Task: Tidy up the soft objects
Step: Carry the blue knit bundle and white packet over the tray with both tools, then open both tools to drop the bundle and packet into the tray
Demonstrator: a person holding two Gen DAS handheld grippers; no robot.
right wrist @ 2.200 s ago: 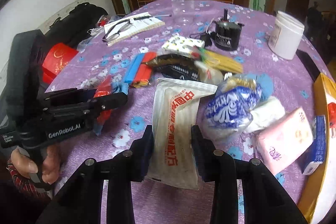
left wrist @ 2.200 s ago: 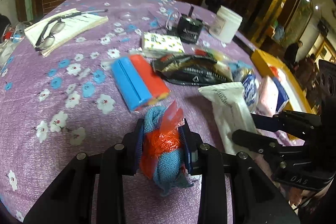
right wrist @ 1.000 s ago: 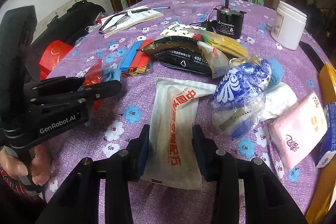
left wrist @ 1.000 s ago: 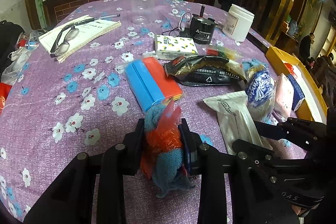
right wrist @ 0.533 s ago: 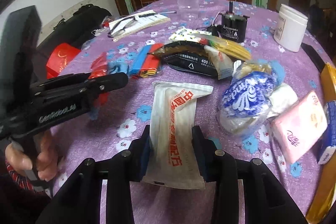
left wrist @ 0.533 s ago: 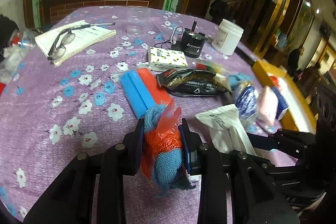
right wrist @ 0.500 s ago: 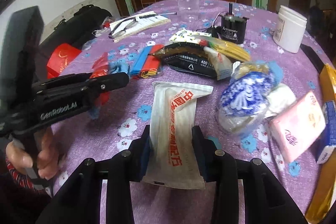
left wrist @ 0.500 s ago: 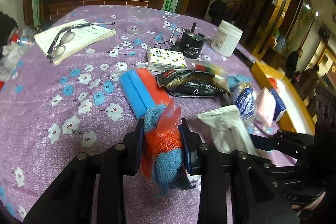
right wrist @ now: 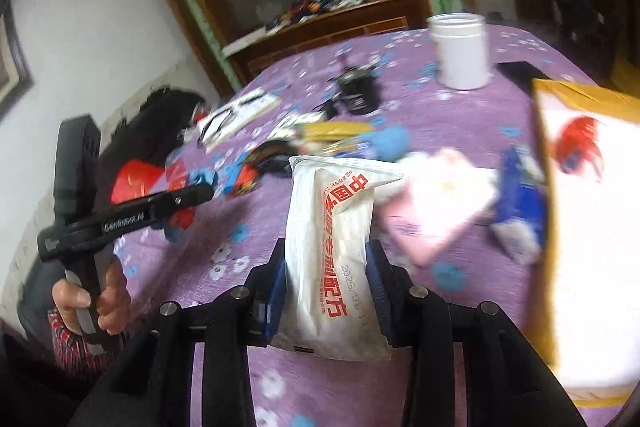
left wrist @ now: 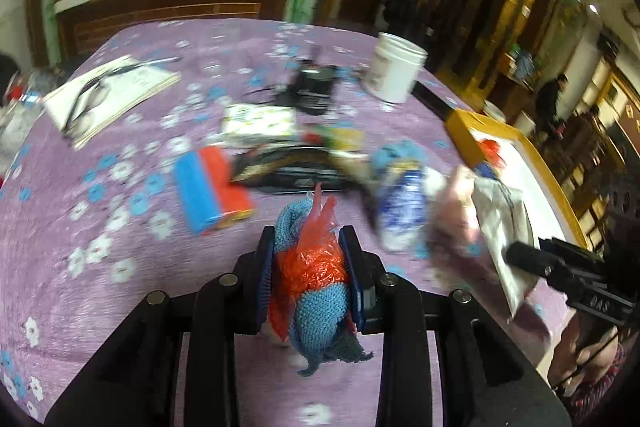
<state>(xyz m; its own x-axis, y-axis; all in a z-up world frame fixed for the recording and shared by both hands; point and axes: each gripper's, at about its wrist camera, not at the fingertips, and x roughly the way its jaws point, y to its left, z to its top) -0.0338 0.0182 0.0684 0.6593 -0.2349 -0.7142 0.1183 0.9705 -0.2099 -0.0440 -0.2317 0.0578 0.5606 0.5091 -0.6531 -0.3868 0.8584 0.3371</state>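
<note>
Jaws of both grippers are pinching: right gripper [right wrist: 326, 287] clamps a white plastic packet with red print [right wrist: 334, 259], long axis along the fingers, lifted off the purple flowered surface [right wrist: 448, 115]. Yellow-rimmed white tray [right wrist: 592, 227] lies to its right, nearer this hand. Left gripper [left wrist: 310, 275] squeezes a blue knitted cloth bundled in orange plastic [left wrist: 312, 275].

Both wrist cameras look forward, close above the shared table [left wrist: 120, 299]

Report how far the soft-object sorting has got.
Done: a red item already lies in the yellow-rimmed box. In hand: left gripper clamps the blue knit bundle; right gripper clamps the white packet. Left: pink pack and others on the table.
</note>
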